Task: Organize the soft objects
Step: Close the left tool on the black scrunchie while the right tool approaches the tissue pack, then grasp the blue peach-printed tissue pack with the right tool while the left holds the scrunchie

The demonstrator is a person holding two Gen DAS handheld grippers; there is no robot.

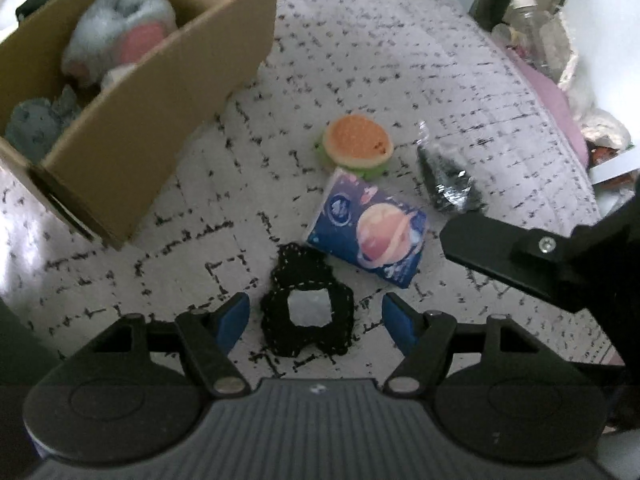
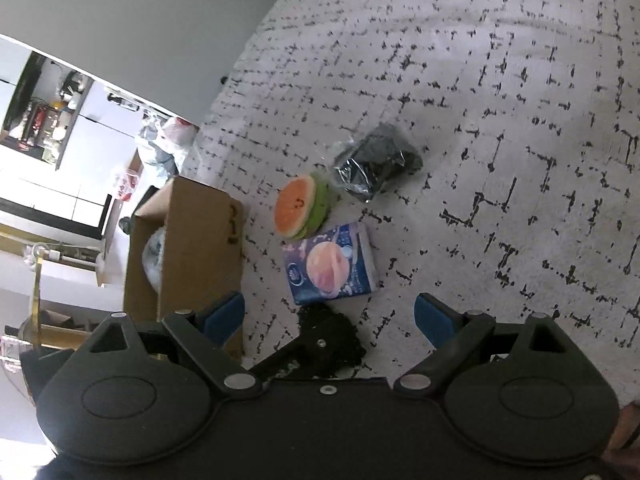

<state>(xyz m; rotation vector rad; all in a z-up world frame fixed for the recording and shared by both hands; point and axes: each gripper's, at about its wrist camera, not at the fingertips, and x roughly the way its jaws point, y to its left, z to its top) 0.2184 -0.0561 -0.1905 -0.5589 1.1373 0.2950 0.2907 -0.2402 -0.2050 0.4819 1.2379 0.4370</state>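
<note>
Nearest of all, the left gripper (image 1: pixel 314 318) hangs with its blue fingers (image 1: pixel 232 320) spread wide on either side of a black scrunchie (image 1: pixel 308 312), holding nothing. The scrunchie lies flat on the speckled rug (image 1: pixel 400 60), and the pads are not yet touching it. A loop this limp could fold or slide away if only one pad meets it first, or the fingers could pinch rug pile along with the fabric.

The right gripper (image 2: pixel 330 316) is likewise wide open and empty, hovering just to the right; in the left wrist view its black body (image 1: pixel 520 252) juts in beside the tissue pack. A lift from the left could brush against it, since the two tools are close.

Just beyond the scrunchie sits a blue tissue pack (image 1: pixel 370 240) printed with a planet, touching or nearly touching the scrunchie's far edge, so a sloppy closing could drag it too. Behind it lies a burger plush (image 1: pixel 356 146), and to the right a crinkled clear bag (image 1: pixel 446 180) holding something dark, perhaps fabric; the blur leaves that uncertain.

Far left stands the cardboard box (image 1: pixel 160 120), already holding a grey and pink plush (image 1: pixel 120 36). Its near wall is tall, so a low carry could catch the dangling scrunchie on the rim.
</note>
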